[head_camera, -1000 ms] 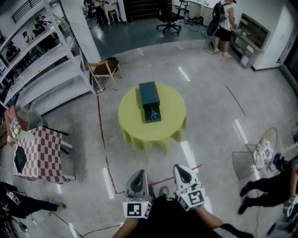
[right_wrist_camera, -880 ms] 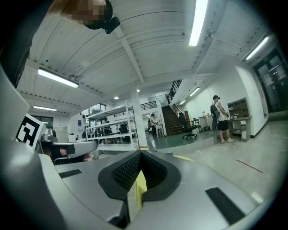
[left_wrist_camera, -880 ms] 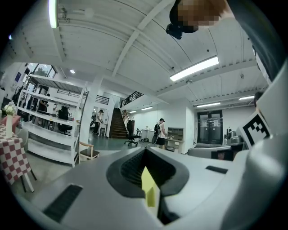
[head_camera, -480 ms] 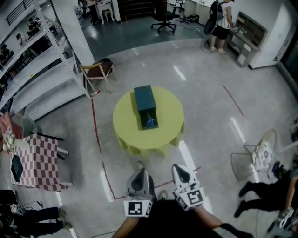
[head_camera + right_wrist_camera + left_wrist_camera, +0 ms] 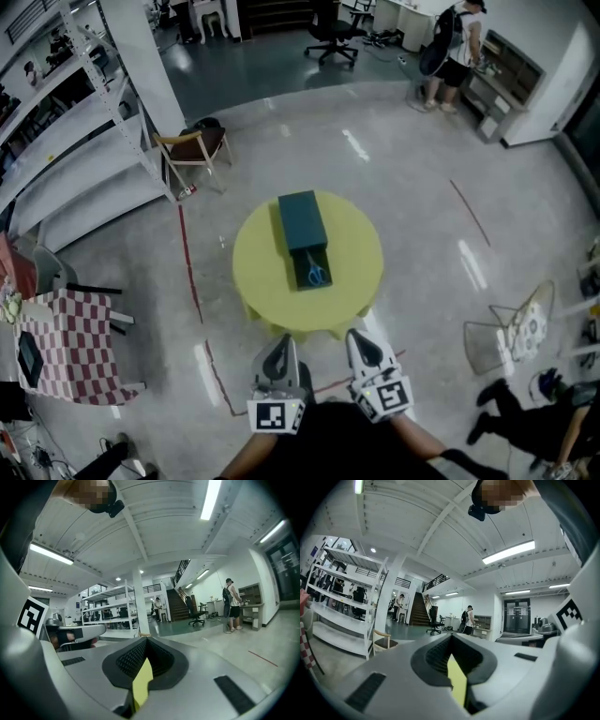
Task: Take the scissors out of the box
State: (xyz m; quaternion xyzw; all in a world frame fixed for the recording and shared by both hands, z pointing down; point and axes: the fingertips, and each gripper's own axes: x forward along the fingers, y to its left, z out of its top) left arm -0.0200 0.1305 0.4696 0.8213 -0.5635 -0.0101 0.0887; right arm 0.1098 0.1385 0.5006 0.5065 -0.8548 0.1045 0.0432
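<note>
Between the fingers (image 5: 436, 656) of the left gripper (image 5: 278, 359) nothing is held: the two dark ribbed pads meet, leaving only a thin slit through which a sliver of yellow shows. The right gripper (image 5: 367, 354) is the same, its fingers (image 5: 126, 660) closed together on nothing, with the same yellow sliver ahead. Both grippers sit side by side at the near edge of the head view, close to the person's body and pointing roughly level toward the far side.

Just beyond them stands the round counter draped in a yellow cloth (image 5: 352, 248), its near edge close to the fingertips but not under them. On it lies the dark teal rectangular box (image 5: 302, 217), set lengthwise from near to far. Its near part is open, and the blue-handled scissors (image 5: 316, 274) lie inside it — in the box, untouched, handles toward the near side as far as I can tell.

A red tape line on the grey floor (image 5: 192, 272) runs to the left of the counter, and a wooden chair (image 5: 192, 150) stands farther off on the left.

As I judge it, the task has barely begun — only the approach is under way. Reaching over the counter, opening a pair of fingers, gripping the scissors and lifting them clear are all left to do.
</note>
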